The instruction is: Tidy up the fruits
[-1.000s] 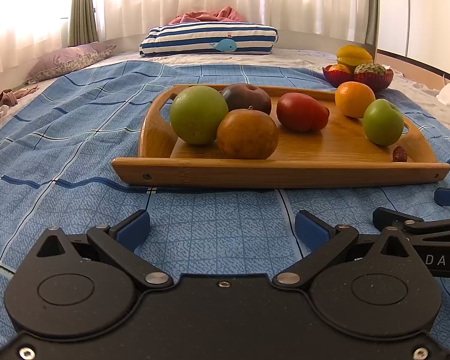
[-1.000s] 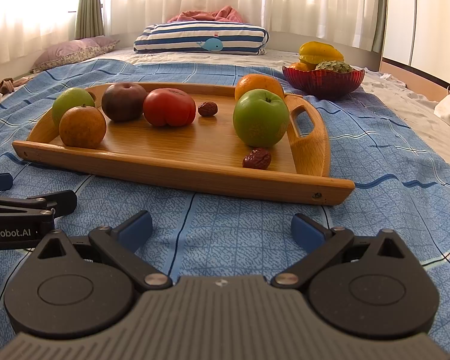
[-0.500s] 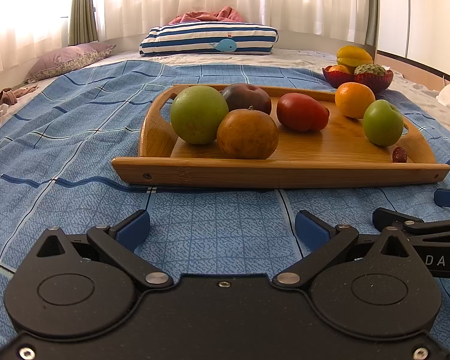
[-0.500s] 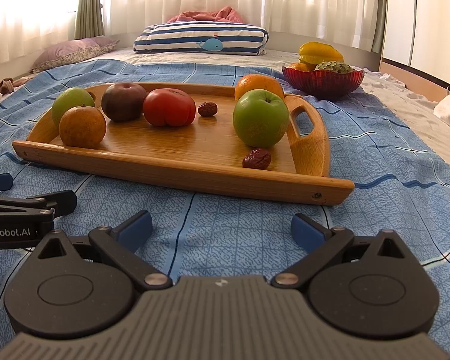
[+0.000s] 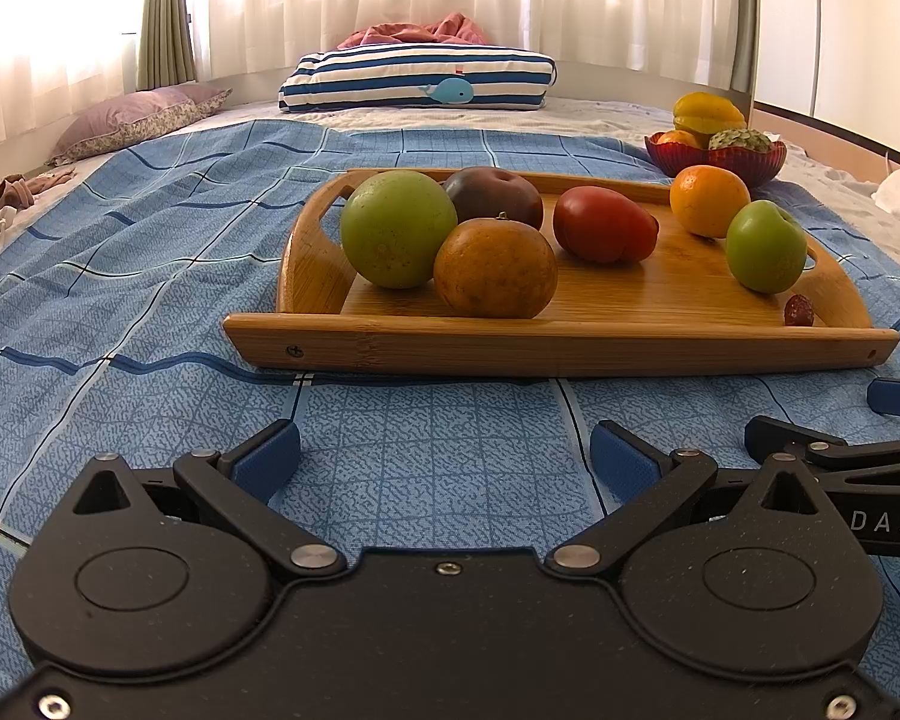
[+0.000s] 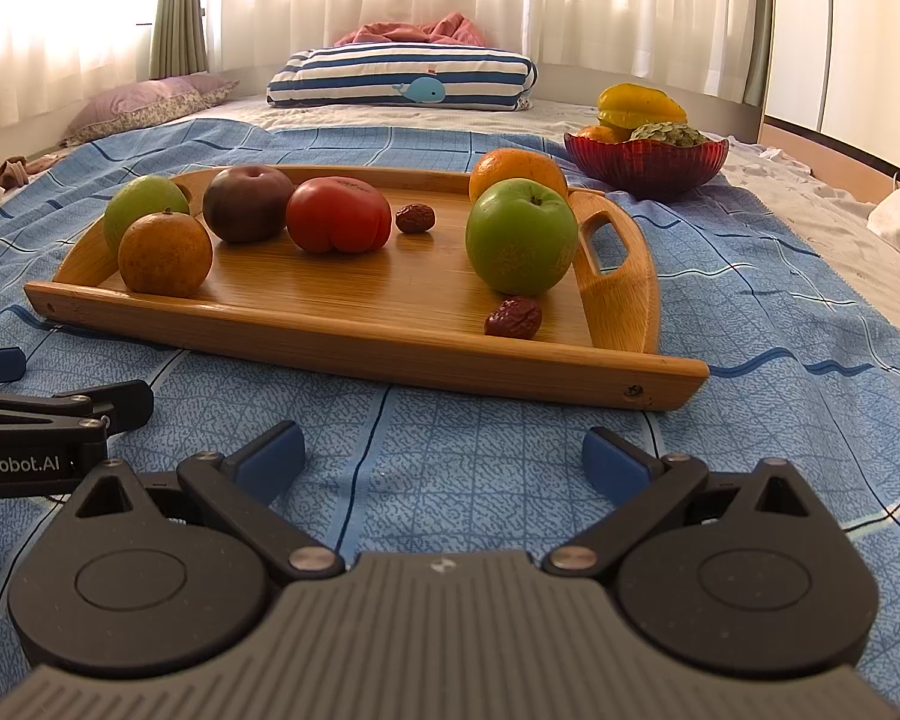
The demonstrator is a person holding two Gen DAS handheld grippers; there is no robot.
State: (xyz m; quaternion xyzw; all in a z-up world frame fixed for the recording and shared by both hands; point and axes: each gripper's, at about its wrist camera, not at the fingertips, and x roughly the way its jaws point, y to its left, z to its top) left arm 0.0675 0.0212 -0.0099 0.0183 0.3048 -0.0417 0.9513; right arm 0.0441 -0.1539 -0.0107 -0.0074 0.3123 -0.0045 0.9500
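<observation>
From my left wrist view, the far date (image 6: 415,218) is hidden behind the tomato (image 5: 605,225), and the dark plum (image 5: 493,196) is half covered by the front fruits. At right, the right gripper (image 5: 897,420) is cut off by the frame edge.

Bright daylight glares through the sheer curtains (image 5: 450,0), overexposing them; frames stay sharp, with fisheye bending at edges.
</observation>
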